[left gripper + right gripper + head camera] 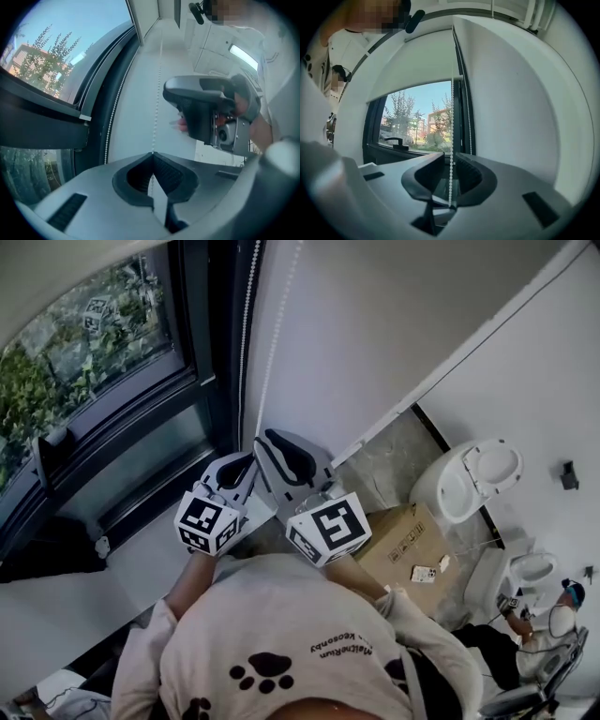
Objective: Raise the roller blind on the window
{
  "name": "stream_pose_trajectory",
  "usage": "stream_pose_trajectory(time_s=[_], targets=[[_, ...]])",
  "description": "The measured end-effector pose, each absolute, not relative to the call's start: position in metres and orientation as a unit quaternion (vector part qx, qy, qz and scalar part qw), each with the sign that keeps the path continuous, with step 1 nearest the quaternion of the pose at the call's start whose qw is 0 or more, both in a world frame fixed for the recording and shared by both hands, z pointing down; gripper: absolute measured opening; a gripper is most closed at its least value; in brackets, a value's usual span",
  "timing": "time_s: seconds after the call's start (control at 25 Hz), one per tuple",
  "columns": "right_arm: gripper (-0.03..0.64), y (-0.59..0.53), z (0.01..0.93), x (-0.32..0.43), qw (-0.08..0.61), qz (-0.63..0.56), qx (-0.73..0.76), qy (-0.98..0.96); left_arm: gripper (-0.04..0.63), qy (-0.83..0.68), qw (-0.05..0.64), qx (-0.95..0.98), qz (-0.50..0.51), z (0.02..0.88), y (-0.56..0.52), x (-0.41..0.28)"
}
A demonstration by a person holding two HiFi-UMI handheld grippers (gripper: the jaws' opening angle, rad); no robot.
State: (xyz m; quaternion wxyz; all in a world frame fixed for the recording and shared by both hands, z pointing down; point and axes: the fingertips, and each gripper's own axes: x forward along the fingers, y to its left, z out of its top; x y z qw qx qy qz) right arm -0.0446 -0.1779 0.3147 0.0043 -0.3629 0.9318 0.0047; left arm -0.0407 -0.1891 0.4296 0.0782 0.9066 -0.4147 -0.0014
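The white bead chain [275, 343] hangs in two strands beside the dark window frame [202, 381]. My left gripper [152, 155] is shut on one strand [154, 117]; the other strand [111, 122] runs along the frame. In the head view the left gripper [251, 457] sits just below and left of my right gripper [265, 437]. My right gripper [450, 158] has its jaws apart, and the chain [451, 140] hangs loose between them without the pads pressing it. The roller blind [412, 61] covers the upper part of the window [417, 117]. The right gripper [211, 112] also shows in the left gripper view.
A white wall [375, 324] stands right of the chain. Below are a white sill [141, 554], a cardboard box [403, 540], a toilet [469, 479] and another person [553, 610] at the far right. A window handle [396, 140] sits on the frame.
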Motion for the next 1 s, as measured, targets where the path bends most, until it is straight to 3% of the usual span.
stream_pose_trajectory(time_s=[0.32,0.56,0.76,1.0], targets=[[0.076,-0.196,0.277,-0.054,0.009,0.025,-0.361,0.932,0.008,-0.407,0.075,0.91,0.003,0.43,-0.191,-0.038],[0.016,-0.203,0.269,-0.058,0.008,0.018,-0.352,0.936,0.008,-0.406,0.074,0.911,0.006,0.43,-0.195,-0.038],[0.011,-0.203,0.271,-0.054,0.008,0.024,-0.356,0.934,0.008,-0.404,0.075,0.912,0.012,0.432,-0.194,-0.036],[0.011,-0.202,0.316,-0.054,-0.012,-0.003,-0.363,0.932,0.008,-0.404,0.124,0.906,0.031,0.476,-0.192,-0.037]])
